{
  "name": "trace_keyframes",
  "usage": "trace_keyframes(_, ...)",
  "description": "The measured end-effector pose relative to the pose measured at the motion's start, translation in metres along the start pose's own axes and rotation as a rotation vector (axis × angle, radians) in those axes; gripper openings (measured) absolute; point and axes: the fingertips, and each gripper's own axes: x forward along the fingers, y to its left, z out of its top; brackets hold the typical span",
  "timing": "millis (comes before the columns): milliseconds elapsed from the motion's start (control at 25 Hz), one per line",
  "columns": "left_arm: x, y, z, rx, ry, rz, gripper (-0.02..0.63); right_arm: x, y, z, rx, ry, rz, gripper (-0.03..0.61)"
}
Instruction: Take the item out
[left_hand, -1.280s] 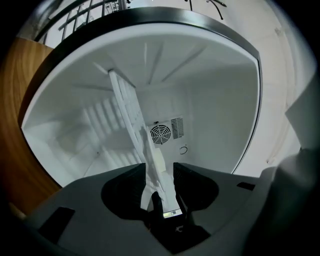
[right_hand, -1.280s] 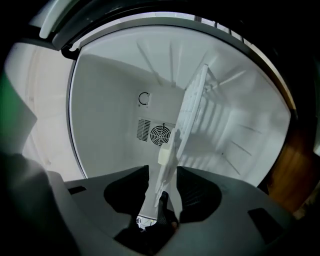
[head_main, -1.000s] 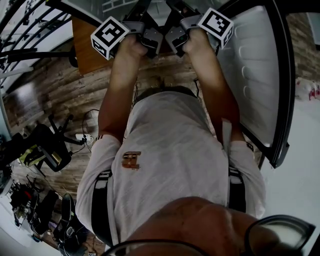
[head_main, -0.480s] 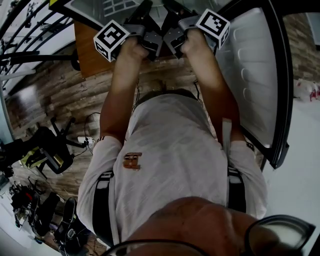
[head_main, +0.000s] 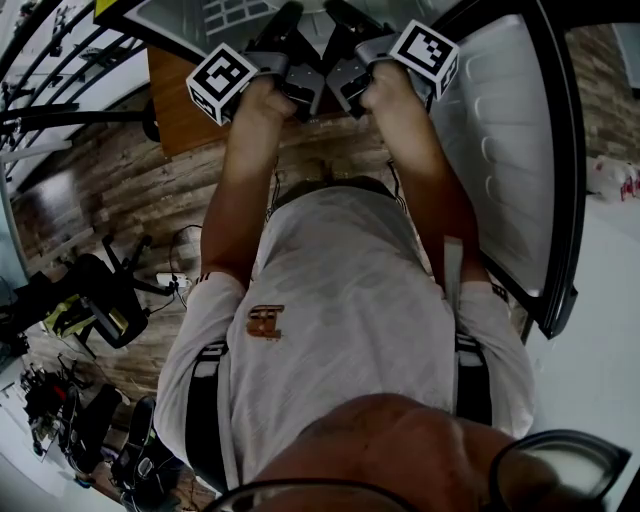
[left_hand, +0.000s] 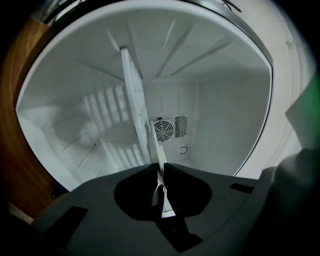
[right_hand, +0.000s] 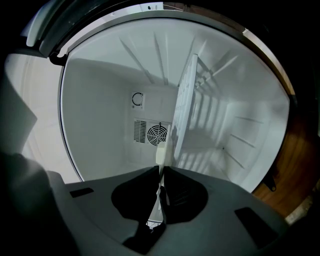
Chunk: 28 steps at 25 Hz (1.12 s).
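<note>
A white wire shelf (left_hand: 131, 95) sits inside an open small fridge and shows edge-on in both gripper views, also as the shelf (right_hand: 184, 107). My left gripper (left_hand: 160, 172) is closing its jaws on the shelf's front edge, which runs between the pads. My right gripper (right_hand: 162, 175) is closing the same way on that edge, a little further along. In the head view both arms reach forward side by side, and the left gripper (head_main: 287, 20) and right gripper (head_main: 338, 20) point into the fridge opening at the top edge.
The fridge door (head_main: 510, 150) stands open at the right. A fan vent (left_hand: 164, 130) is on the back wall. Ribbed white side walls (right_hand: 235, 140) close in the shelf. A wooden cabinet side (head_main: 185, 100) is at the left. Chairs and cables (head_main: 100, 300) lie on the wood floor.
Both hands have shifted only slightly at the fridge opening. The head view shows nothing else moving.
</note>
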Motion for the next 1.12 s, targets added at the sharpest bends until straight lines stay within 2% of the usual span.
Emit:
trace_keyframes(280,0.0,0.0,0.001,0.013,-0.004,-0.005,0.033,0.0,0.002,0.0,-0.019,0.002,0.006,0.043)
trace_keyframes(1120,-0.002,-0.017,0.004,0.05,-0.023,-0.04,0.032,0.002,0.015,0.001,-0.05,0.019,0.048,0.041)
